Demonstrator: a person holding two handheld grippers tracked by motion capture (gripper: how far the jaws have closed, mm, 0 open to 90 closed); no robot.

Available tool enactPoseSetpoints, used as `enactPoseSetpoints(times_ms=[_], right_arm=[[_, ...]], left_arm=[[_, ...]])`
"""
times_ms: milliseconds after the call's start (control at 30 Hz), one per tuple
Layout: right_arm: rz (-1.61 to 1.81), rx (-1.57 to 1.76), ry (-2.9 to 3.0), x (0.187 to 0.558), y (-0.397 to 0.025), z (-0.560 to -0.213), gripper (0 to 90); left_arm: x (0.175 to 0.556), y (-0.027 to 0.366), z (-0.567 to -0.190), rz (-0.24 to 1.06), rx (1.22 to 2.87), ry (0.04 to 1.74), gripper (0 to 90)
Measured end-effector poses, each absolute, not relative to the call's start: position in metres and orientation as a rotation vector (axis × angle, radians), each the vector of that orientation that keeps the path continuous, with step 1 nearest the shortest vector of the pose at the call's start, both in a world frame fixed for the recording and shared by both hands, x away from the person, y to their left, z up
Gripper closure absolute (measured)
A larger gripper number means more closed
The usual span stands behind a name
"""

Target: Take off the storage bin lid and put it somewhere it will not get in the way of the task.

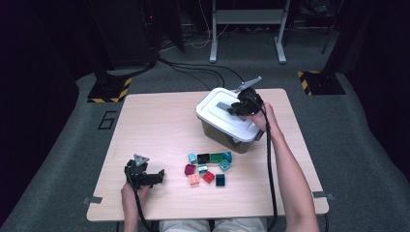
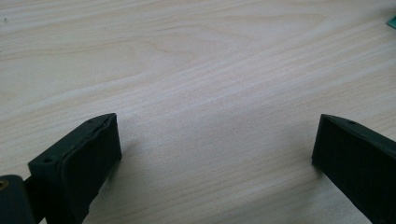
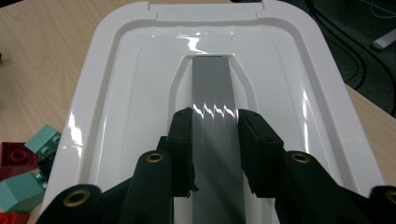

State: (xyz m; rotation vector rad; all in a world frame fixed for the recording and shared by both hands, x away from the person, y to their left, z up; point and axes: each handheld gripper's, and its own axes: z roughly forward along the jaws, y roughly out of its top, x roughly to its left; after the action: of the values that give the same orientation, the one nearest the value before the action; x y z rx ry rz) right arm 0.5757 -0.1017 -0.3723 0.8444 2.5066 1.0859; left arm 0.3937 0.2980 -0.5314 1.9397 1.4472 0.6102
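Gripping the grey handle (image 3: 212, 107) of the white lid (image 3: 116, 93), the right gripper (image 3: 214, 116) has its two black jaws closed in on either side of the strip, each pressed to an edge of it — seen clearly in the right gripper view. In the high view the right gripper (image 1: 240, 107) sits on top of the lidded box (image 1: 227, 126), which stands on the far right part of the wooden table (image 1: 154, 121), turned at an angle to the table's edges. The lid rests flat on the box.

Left gripper (image 1: 155, 178) rests low over the near left part of the table, well apart from the box. Its jaws stand wide apart with nothing between them — bare wood grain shows in the gap in the left gripper view (image 2: 215, 154).

A loose cluster of toy bricks (image 1: 209, 167) lies on the table between the two grippers, just in front of the box: teal, dark green, red, maroon and pink pieces, some touching. A few of these bricks (image 3: 28, 161) show beside the lid's edge in the right gripper view.
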Motion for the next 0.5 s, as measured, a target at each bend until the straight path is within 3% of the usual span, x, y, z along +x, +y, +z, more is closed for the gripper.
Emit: enactPoseSetpoints(times_ms=[500], right_arm=[[1.083,0.904,2.412,0.562,-0.107,-0.349,66.9]], left_arm=[[0.394,0.298,-0.531,0.613,1.94,1.444,1.0]])
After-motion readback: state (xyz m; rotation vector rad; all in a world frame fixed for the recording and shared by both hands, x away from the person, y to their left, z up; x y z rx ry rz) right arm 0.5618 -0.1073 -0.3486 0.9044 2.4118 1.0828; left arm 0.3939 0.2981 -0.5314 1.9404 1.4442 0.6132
